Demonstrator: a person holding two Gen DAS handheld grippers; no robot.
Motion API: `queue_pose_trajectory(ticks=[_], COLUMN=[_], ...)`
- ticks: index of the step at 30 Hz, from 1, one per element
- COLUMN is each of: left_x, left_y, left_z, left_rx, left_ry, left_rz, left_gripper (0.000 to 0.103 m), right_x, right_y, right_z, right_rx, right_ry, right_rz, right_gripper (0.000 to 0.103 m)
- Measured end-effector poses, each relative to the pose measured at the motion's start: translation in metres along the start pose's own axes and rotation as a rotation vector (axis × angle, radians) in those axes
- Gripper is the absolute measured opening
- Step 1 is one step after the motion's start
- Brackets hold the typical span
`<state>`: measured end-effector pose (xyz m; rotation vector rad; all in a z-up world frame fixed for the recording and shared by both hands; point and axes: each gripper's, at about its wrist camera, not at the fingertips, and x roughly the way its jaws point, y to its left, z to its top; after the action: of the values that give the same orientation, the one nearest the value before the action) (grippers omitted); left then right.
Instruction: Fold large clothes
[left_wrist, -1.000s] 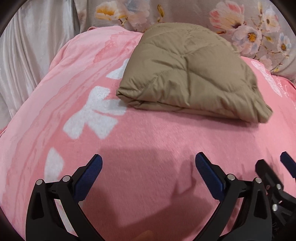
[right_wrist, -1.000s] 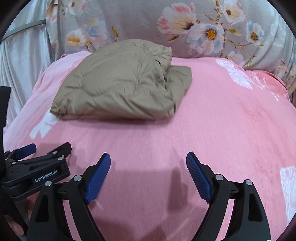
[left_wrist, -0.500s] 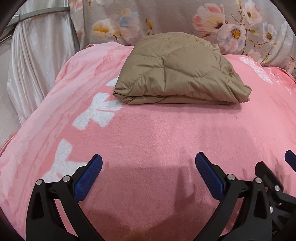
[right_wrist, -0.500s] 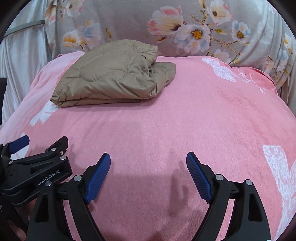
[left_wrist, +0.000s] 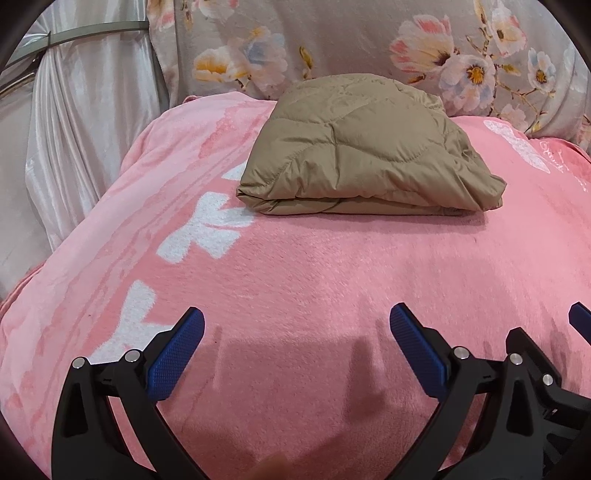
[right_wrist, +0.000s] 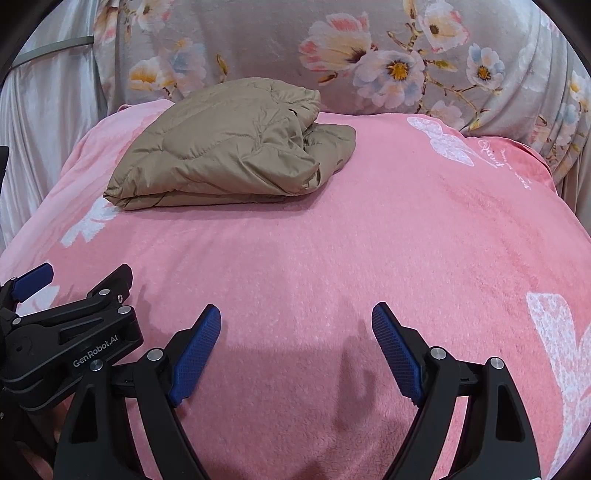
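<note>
A tan quilted jacket (left_wrist: 362, 155) lies folded into a thick bundle at the far side of the pink blanket (left_wrist: 314, 280); it also shows in the right wrist view (right_wrist: 232, 151). My left gripper (left_wrist: 295, 350) is open and empty, low over the blanket well short of the jacket. My right gripper (right_wrist: 295, 350) is open and empty too, beside the left one. The left gripper's body (right_wrist: 66, 339) shows at the lower left of the right wrist view.
A grey floral cloth (right_wrist: 369, 48) hangs behind the blanket. A shiny white curtain (left_wrist: 74, 129) hangs at the left. The pink blanket (right_wrist: 406, 240) has white printed patterns (left_wrist: 207, 229) and drops off at its left and right edges.
Both grippers have pulled back from the folded jacket, which now sits farther off and higher in both views. The jaws stayed open. The jacket has not moved.
</note>
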<state>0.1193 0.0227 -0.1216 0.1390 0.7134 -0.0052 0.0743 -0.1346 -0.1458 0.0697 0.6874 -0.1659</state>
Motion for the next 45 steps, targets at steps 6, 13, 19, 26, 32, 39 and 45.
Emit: queue_pose_trajectory(ticks=[6,13,19,26,32,39,45], left_x=[-0.0015,-0.0052,-0.0073,-0.0067,-0.007,-0.0073,-0.0076], left_y=[-0.0004,0.0005,0.001,0.0018,0.0016,0.0016,0.0015], left_z=[-0.0004,-0.0009,-0.0013,-0.0012,-0.0012,-0.0013,-0.0015], left_rx=[0.0,-0.006,-0.007,-0.006,-0.005,-0.006,-0.006], left_ry=[-0.008,-0.028,-0.036,-0.035,-0.035,-0.036,-0.036], left_rz=[0.003,0.008,0.01,0.008,0.008,0.008,0.008], left_gripper=[0.098,0.098,0.098,0.098,0.098,0.098,0.098], right_x=[-0.0009,-0.0044,-0.0044,-0.0051,-0.0051,-0.0047,-0.0047], right_y=[-0.0002,0.0026,0.0024,0.0017,0.0018,0.0016,0.0021], right_z=[0.0001,-0.0007,-0.0008,-0.0008,-0.0009,-0.001,-0.0012], right_rx=[-0.002,-0.002,-0.003,-0.004,-0.003,-0.004,-0.004], right_ry=[-0.007,-0.024,-0.025,-0.026,-0.026,-0.026,-0.028], right_rz=[-0.002,-0.005,-0.006,-0.005,-0.006,-0.005,-0.007], right_gripper=[0.082,0.082,0.082,0.082,0.082,0.082,0.082])
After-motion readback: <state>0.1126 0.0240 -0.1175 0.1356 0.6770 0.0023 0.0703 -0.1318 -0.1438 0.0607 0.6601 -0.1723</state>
